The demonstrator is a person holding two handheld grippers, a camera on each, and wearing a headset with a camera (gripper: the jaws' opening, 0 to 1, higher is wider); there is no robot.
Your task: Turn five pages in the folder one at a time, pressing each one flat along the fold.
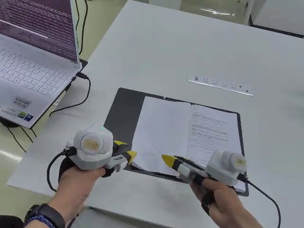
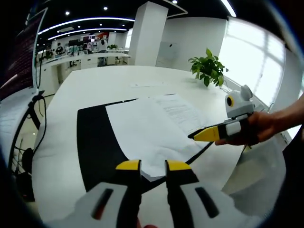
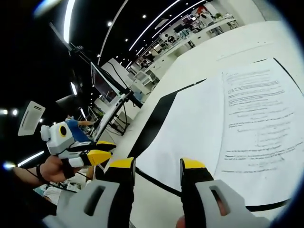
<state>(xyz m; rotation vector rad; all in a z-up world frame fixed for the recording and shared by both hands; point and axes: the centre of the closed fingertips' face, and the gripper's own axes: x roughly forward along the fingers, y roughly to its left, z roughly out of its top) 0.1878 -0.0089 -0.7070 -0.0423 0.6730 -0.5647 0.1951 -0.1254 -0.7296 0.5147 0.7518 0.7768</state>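
Folder (image 1: 122, 114) lies open mid-frame, blank page (image 1: 159, 130) over its left half. Left gripper (image 1: 127, 151) and right gripper (image 1: 167, 160) hover at the lower edge, jaws parted and empty. What's wanted is a firm, even sweep along the fold (image 1: 189, 133).

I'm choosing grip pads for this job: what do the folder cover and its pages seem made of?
The folder cover looks like stiff plastic or coated board: dark, matte, lying flat without glare. The pages look like thin white matte paper, the right one printed with text.
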